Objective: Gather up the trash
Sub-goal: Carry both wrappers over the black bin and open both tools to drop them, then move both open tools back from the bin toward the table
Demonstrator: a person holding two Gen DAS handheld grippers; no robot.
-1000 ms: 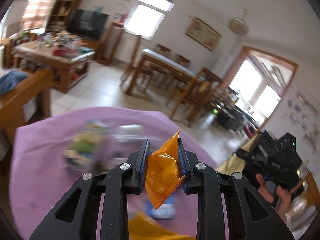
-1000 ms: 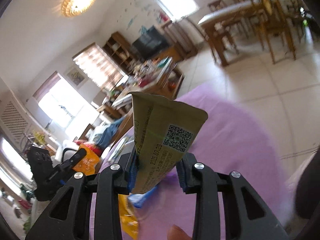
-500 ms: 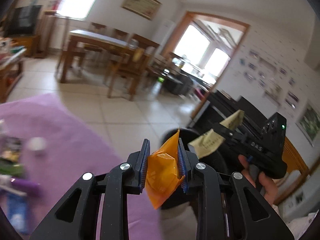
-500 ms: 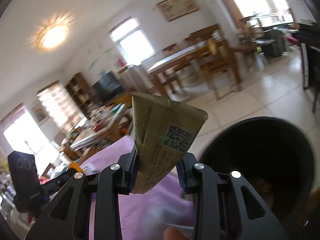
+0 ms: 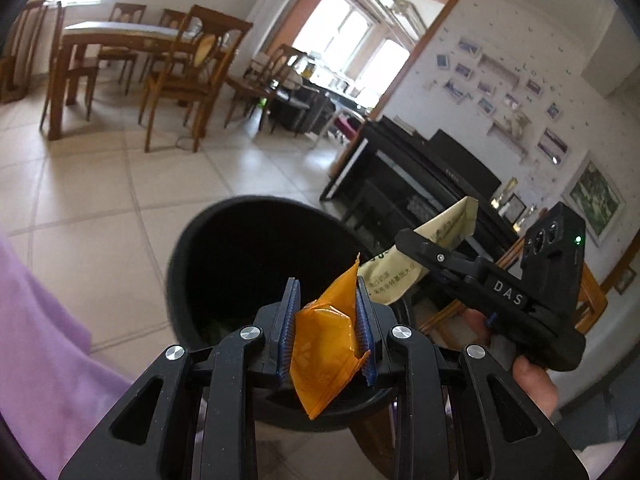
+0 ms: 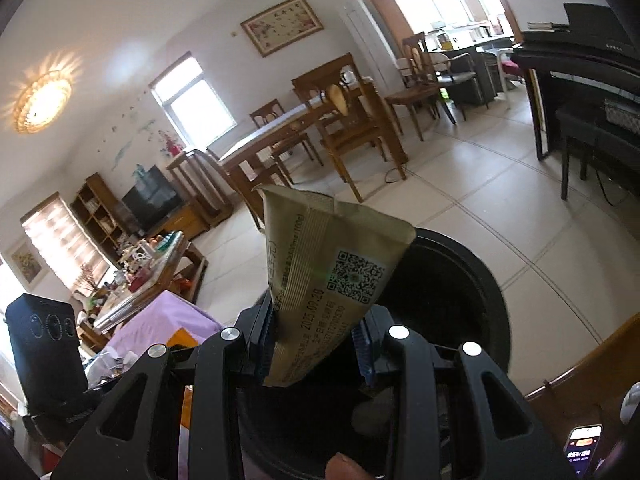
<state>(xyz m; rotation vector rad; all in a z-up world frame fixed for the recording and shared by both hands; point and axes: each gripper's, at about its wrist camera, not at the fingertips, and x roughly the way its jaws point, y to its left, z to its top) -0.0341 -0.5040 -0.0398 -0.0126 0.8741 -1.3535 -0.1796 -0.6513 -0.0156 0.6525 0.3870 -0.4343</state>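
Black plastic bin (image 5: 240, 264) below both tools, mouth open, standing on pale tile beside purple cloth (image 5: 44, 340). Right gripper (image 6: 316, 344) clamped on tan sachet (image 6: 332, 276), upper end with the printed code fanning out above the pads, poised over the bin's mouth. Left gripper (image 5: 326, 328) pinched shut on crinkled orange wrapper (image 5: 324, 344), one corner poking up, the rest sagging beneath the jaws, also above the rim. Judged featherweight, limp and slick, both pieces; best held mid-body as now, likely to flutter or cling on release. A second earlier: cloth and scattered litter filling both views, no bin; half a second earlier, bin just entering. Same grips throughout.
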